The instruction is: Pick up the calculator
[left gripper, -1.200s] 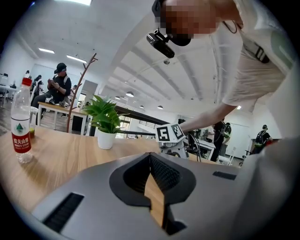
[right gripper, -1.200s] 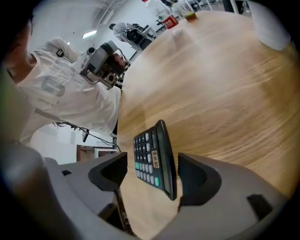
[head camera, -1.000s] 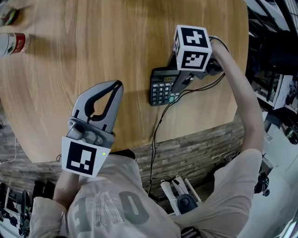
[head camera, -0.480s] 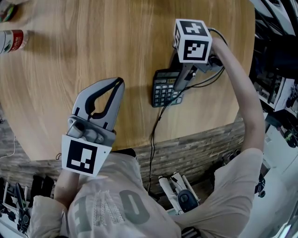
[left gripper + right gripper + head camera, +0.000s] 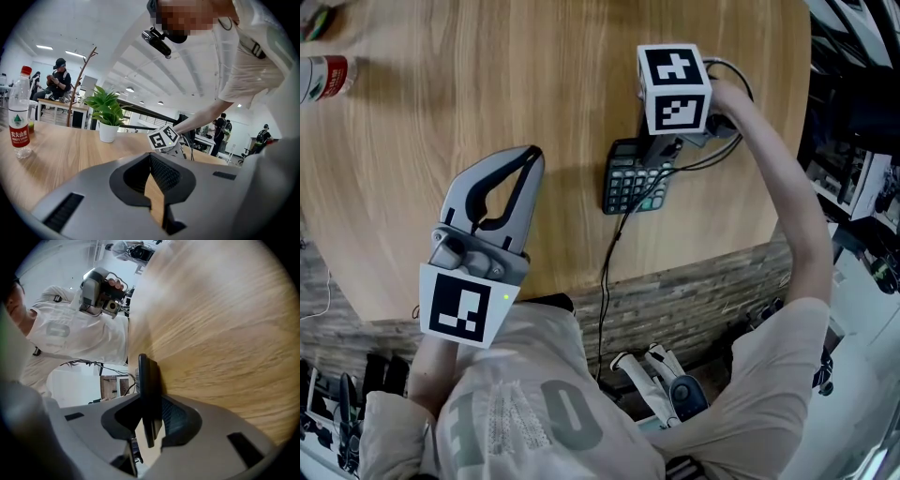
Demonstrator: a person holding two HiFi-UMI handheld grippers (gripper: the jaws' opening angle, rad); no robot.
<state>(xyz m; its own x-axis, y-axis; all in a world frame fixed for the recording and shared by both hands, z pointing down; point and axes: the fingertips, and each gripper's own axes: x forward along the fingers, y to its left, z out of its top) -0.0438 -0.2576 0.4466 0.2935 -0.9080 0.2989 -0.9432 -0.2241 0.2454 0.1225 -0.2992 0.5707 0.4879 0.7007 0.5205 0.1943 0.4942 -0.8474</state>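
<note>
From my remote seat I see the right gripper (image 5: 654,155) reaching down onto the round light-wood table (image 5: 534,75), near the edge on the person's side, where the dark grey pocket calculator with pale and green keys (image 5: 628,187) sits. Its jaws have just been closing, and in the right gripper view the calculator shows edge-on as a thin dark slab standing between the two pads, which are drawn in against its faces, so I read the claw as clamped on the far end of the calculator. From the head view the keypad end of the calculator appears to rest on the wood, though I cannot tell whether the gripped end is raised off it. A black cable (image 5: 609,262) runs from that gripper across the calculator's corner and drops over the table rim. The left gripper (image 5: 530,157) hangs above the table, well apart from the calculator, its jaws drawn together at the tips with nothing held. A clear plastic water bottle with a red label (image 5: 323,80) lies at the table's far left.
</note>
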